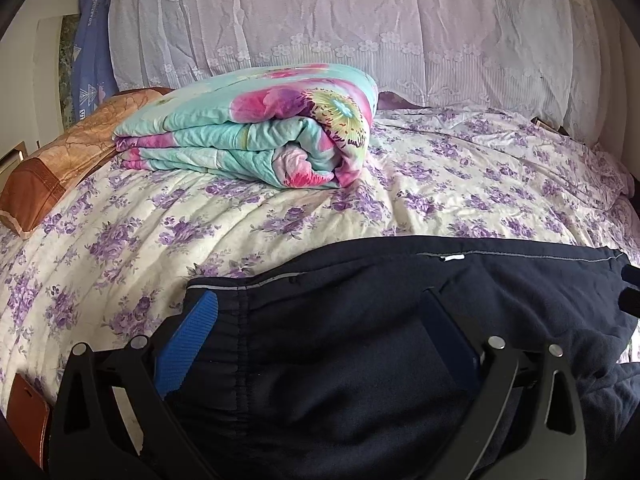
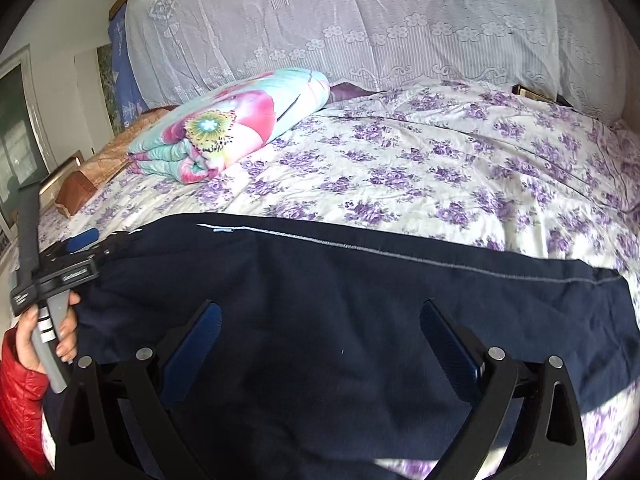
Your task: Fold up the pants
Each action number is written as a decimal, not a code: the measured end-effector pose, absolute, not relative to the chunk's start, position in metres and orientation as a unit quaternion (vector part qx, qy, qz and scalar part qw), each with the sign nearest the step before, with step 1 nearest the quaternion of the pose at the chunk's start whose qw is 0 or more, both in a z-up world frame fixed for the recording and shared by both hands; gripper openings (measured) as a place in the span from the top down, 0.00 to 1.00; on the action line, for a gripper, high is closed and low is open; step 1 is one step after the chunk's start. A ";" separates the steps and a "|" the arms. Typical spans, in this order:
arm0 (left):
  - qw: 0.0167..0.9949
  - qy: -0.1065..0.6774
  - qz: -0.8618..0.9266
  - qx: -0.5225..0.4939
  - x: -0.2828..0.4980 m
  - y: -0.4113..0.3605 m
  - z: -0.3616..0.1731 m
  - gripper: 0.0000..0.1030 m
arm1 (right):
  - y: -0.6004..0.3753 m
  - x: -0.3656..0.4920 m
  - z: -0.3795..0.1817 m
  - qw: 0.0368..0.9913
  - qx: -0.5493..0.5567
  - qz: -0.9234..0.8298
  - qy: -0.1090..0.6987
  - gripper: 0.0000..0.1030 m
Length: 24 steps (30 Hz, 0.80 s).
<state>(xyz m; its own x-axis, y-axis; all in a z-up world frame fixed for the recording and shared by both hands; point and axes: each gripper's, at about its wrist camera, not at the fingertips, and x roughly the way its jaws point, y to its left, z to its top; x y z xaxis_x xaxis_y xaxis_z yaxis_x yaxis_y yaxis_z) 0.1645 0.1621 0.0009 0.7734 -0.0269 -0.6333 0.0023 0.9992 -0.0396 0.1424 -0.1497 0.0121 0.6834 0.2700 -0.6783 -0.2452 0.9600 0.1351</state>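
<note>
Count on the bed (image 1: 460,168): one pair of dark pants (image 1: 360,340) is lying spread across the near edge. One folded floral quilt (image 1: 256,132) is sitting farther back. One brown pillow (image 1: 52,172) is resting at the left side. Two grippers are showing: left (image 1: 320,320) and right (image 2: 320,332). One hand (image 2: 44,336) is showing.

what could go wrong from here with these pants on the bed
1. Both the left gripper and the right gripper stand open over the dark pants. A shallow pinch might catch only the top layer, so the fold could come apart.
2. The floral bedsheet lies wrinkled right under the pants; a deep pinch could grab it too.
3. The folded quilt sits beyond the pants; a fold carried far forward might crowd it.
</note>
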 end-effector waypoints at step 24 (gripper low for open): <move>0.907 0.402 -0.084 -0.091 0.188 0.177 -0.021 0.05 | -0.165 0.219 -0.025 0.889 -0.069 0.178 0.416 0.03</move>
<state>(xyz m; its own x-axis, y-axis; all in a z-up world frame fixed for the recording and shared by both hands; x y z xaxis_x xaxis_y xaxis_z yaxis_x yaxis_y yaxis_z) 0.1876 0.1770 -0.0212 0.6634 -0.2254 -0.7135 0.0801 0.9694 -0.2319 0.2190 -0.1648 -0.0251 0.5909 0.2589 -0.7641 -0.3734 0.9273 0.0254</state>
